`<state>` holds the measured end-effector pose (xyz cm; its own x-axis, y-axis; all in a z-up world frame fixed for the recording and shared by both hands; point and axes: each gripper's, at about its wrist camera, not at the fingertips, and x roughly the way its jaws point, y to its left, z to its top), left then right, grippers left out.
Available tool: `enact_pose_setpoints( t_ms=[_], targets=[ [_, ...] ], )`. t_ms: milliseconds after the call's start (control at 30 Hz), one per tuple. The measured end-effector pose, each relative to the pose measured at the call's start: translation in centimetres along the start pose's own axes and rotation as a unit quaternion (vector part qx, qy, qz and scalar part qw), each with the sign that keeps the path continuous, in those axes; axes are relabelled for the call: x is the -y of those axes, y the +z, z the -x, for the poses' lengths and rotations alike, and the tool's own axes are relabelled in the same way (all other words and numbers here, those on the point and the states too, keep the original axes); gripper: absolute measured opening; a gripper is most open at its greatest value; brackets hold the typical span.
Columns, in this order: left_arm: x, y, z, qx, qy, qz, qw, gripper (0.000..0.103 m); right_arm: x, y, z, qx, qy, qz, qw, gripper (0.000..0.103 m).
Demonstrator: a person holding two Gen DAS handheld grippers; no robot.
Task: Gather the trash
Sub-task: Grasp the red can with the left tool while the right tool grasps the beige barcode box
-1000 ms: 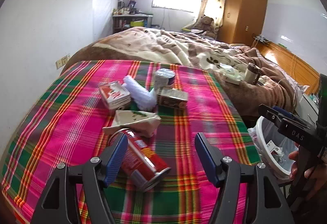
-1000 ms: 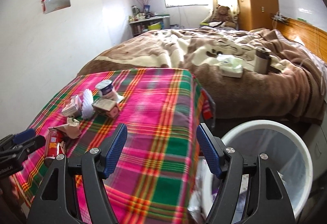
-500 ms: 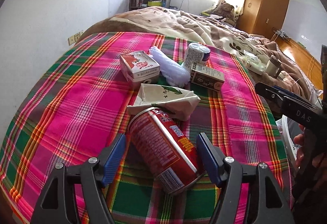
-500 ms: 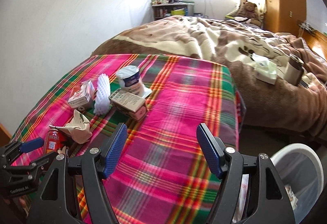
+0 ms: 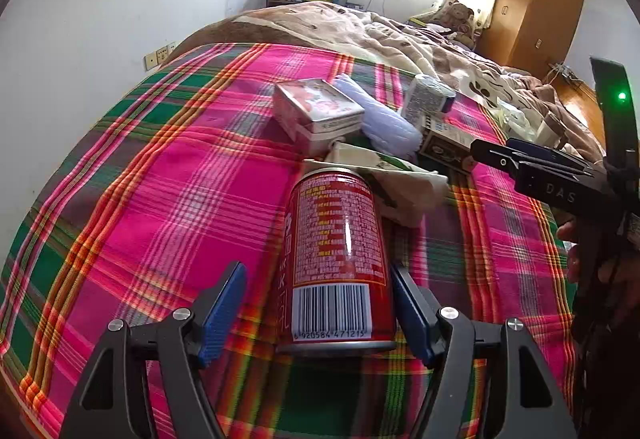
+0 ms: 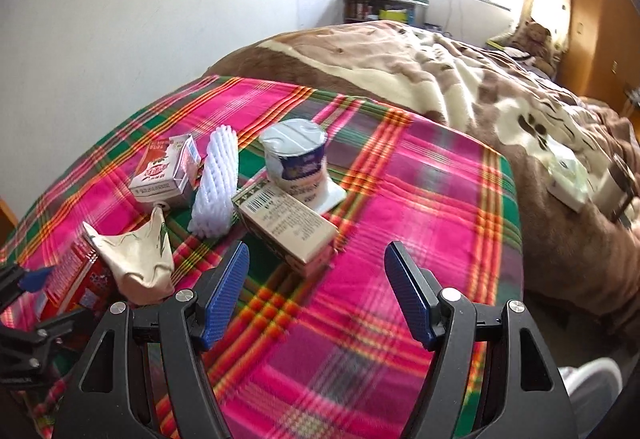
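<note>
While the red can lies on its side on the plaid desk, the left claw straddles it, jaws apart, right pad against it, left pad clear. Right claw hangs apart, empty, near the brown carton.

Our left gripper tilts steeply downward, jaws apart, the right pad touching what lies between them and the left pad clear. Our right gripper angles down too, jaws wide and empty.
</note>
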<state>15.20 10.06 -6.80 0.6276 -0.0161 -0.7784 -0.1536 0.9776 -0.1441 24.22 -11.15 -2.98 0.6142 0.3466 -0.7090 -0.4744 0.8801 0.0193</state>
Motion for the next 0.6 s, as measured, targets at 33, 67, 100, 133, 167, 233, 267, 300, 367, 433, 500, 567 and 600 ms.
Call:
enact_pose_setpoints(
  t_ms=[33,67,100,133,167,233,267,300,367,433,500,567,600],
  targets=[
    [-0.3,0.1,-0.1,-0.001,0.002,0.0,1.0,0.071,-0.1,0.2,-0.2,0.001,-0.002,0.005,1.0,0.072],
    [-0.5,0.1,-0.2,-0.003,0.004,0.0,1.0,0.071,-0.3,0.3,-0.5,0.0,-0.004,0.011,1.0,0.072],
    [-0.7,0.2,-0.3,-0.004,0.005,-0.002,1.0,0.071,-0.5,0.5,-0.8,-0.005,-0.005,0.018,1.0,0.072],
    [-0.9,0.4,-0.4,-0.003,0.007,-0.002,1.0,0.071,-0.6,0.6,-1.1,-0.008,-0.005,0.022,1.0,0.072],
    [-1.1,0.5,-0.5,-0.002,0.008,-0.001,1.0,0.071,-0.7,0.6,-1.3,-0.01,-0.005,0.025,1.0,0.072],
    [-1.4,0.7,-0.6,-0.002,0.009,0.002,1.0,0.071,-1.0,0.8,-1.7,-0.014,-0.003,0.032,0.999,0.072],
    [-1.6,0.8,-0.7,-0.002,0.011,0.002,0.9999,0.071,-1.1,0.9,-1.9,-0.015,-0.001,0.035,0.999,0.072],
    [-1.8,0.9,-0.8,-0.004,0.015,0.002,0.9999,0.071,-1.2,1.0,-2.1,-0.017,0.004,0.038,0.999,0.072],
    [-2.2,1.0,-0.9,-0.004,0.021,0.004,0.9998,0.071,-1.4,1.2,-2.6,-0.02,0.009,0.046,0.999,0.072],
    [-2.7,1.0,-0.9,-0.005,0.021,0.009,0.9997,0.071,-1.7,1.2,-3.1,-0.032,0.016,0.05,0.998,0.072],
    [-3.0,1.0,-1.0,-0.006,0.024,0.01,0.9996,0.071,-1.9,1.0,-3.3,-0.05,0.039,0.042,0.997,0.072],
    [-3.2,1.1,-1.0,-0.004,0.026,0.012,0.9996,0.071,-2.2,0.8,-3.1,-0.055,0.065,0.038,0.996,0.072],
    [-3.4,1.1,-1.0,-0.003,0.026,0.013,0.9996,0.071,-2.4,0.7,-2.9,-0.057,0.073,0.039,0.995,0.072]
  ],
)
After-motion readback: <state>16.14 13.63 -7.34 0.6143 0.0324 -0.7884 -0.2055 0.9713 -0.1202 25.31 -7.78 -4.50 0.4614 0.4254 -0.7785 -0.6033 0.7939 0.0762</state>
